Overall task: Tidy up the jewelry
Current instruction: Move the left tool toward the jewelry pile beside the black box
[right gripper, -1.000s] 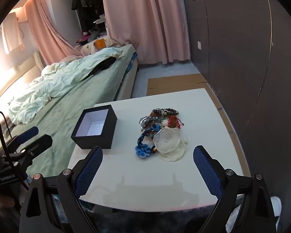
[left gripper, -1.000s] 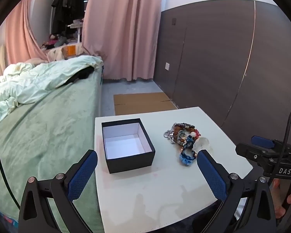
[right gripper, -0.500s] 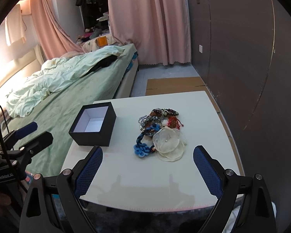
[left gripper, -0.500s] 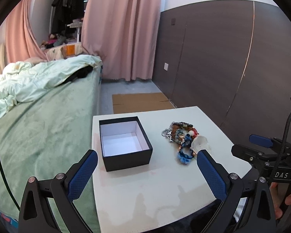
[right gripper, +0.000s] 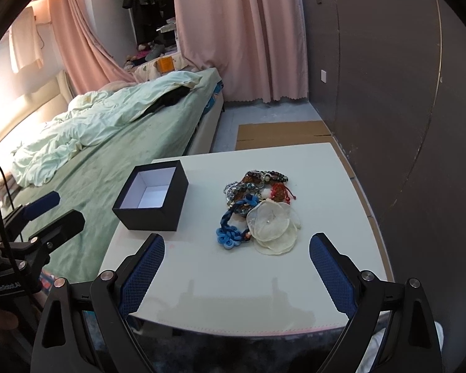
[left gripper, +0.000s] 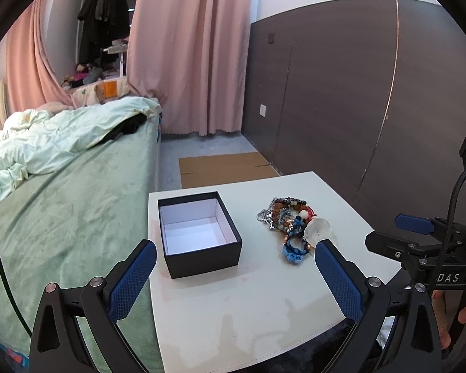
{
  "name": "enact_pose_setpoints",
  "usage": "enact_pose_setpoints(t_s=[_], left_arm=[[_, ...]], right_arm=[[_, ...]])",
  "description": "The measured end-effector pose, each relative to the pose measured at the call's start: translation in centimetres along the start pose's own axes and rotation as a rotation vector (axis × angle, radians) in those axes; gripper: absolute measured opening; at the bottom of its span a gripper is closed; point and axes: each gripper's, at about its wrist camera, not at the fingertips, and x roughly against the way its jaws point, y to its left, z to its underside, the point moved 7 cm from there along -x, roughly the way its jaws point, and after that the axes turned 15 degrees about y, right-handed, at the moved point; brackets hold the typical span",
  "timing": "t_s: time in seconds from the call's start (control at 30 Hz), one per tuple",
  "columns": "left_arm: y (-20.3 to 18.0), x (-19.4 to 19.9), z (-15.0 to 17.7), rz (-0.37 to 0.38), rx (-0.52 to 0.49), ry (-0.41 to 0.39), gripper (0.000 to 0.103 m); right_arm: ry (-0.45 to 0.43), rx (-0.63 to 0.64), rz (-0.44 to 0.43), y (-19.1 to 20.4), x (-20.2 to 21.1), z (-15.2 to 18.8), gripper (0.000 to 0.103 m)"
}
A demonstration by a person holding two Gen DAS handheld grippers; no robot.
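Note:
A small white table [left gripper: 233, 310] [right gripper: 326, 171] carries an open black box [left gripper: 198, 233] [right gripper: 152, 199] with a white, empty inside. To its right lies a heap of jewelry [left gripper: 290, 220] [right gripper: 254, 192]: beaded bracelets, a blue braided cord piece [right gripper: 230, 233] [left gripper: 292, 248] and a pale translucent flower piece [right gripper: 271, 223] [left gripper: 318, 230]. My left gripper [left gripper: 233, 258] hangs open over the table's near edge, in front of the box. My right gripper [right gripper: 236, 248] is open too, just short of the heap. Neither holds anything.
A bed with a green cover [left gripper: 62, 217] [right gripper: 115, 143] borders the table on the left. A dark panelled wall [left gripper: 357, 93] runs along the right. Flattened cardboard [left gripper: 223, 168] lies on the floor behind the table, pink curtains [left gripper: 195, 46] beyond.
Both grippers have edged slightly toward the table, so the box and jewelry sit a little lower and nearer in both views. Both stay open; nothing on the table has moved.

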Motion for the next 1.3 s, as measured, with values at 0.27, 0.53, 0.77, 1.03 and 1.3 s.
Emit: enact_pose_setpoints(t_s=[0.27,0.53,0.77,1.03,1.3], left_arm=[[-0.1,-0.1,-0.2,-0.004,0.008,0.007,0.102],[-0.1,0.0,-0.2,-0.012,0.0,-0.003,0.102],[-0.6,-0.1,-0.5,-0.033,-0.018,-0.011,0.102],[-1.4,-0.7,-1.3,-0.022,-0.006,-0.003,0.102],[-2.5,-2.5,-1.7,0.017,-0.004,0.038,0.102]], right_arm=[[0.002,0.002,0.003,-0.2,0.2,0.2,0.095],[0.002,-0.005,-0.013,-0.5,0.5,0.2,0.095],[0.005,-0.019,-0.014,-1.0,0.7,0.1,0.095],[0.037,-0.091,-0.017,-3.2,0.5,0.0,0.095],[0.08,-0.162,-0.054,-5.1,-0.8,-0.3,0.095]])
